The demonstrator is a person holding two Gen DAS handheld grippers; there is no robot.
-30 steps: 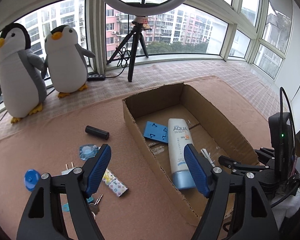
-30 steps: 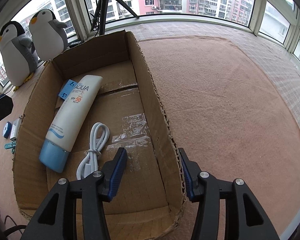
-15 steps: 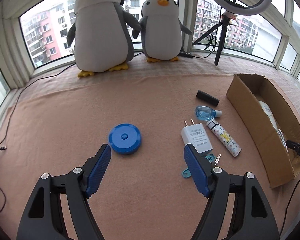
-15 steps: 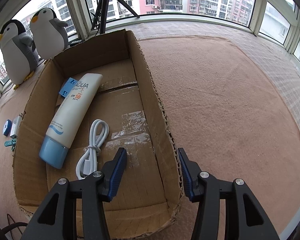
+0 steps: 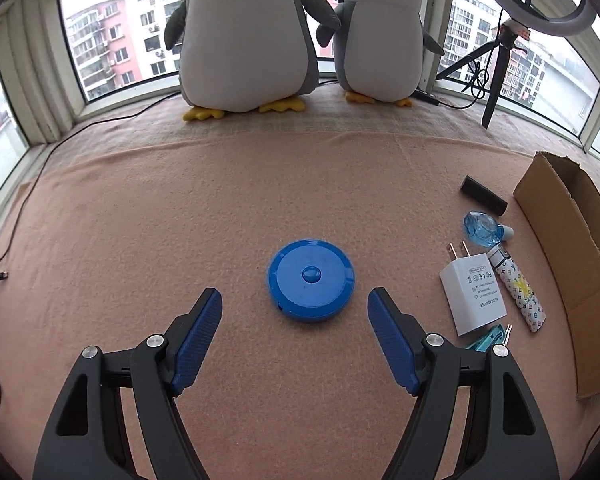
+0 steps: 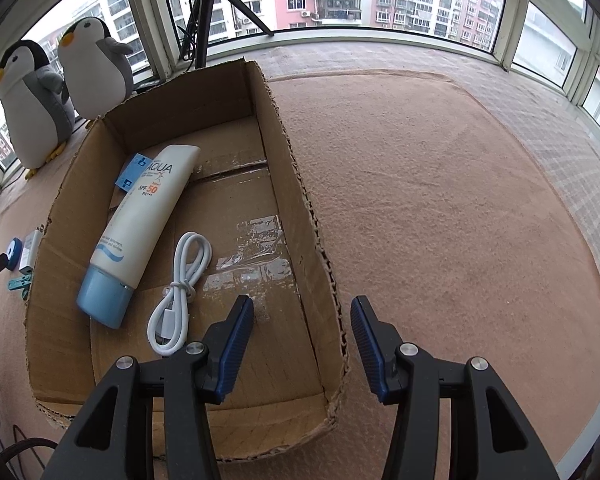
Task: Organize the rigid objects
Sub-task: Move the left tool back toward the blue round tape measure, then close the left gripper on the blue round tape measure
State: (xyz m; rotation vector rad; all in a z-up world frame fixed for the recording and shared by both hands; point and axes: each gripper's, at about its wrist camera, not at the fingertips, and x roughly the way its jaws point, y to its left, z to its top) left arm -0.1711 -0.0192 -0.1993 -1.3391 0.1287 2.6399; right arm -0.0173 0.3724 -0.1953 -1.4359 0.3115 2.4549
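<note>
A peach fleece blanket [image 5: 140, 220] covers a window-bay ledge. The round blue case [image 5: 311, 275] lies on it just ahead of the left gripper [image 5: 294, 320], whose jaws are spread, empty. Right of the case: charger [image 5: 473, 294], patterned tube [image 5: 518, 290], cardboard box [image 6: 296, 184]. The right gripper [image 6: 302, 330] straddles the box wall, jaws apart.

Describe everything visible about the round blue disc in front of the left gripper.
The blue disc is a flat, round case of glossy plastic with a small raised button at its centre and a darker side band. It lies flat on the pinkish cloth, apart from the other items, just ahead of the open left gripper, touched by nothing else.
</note>
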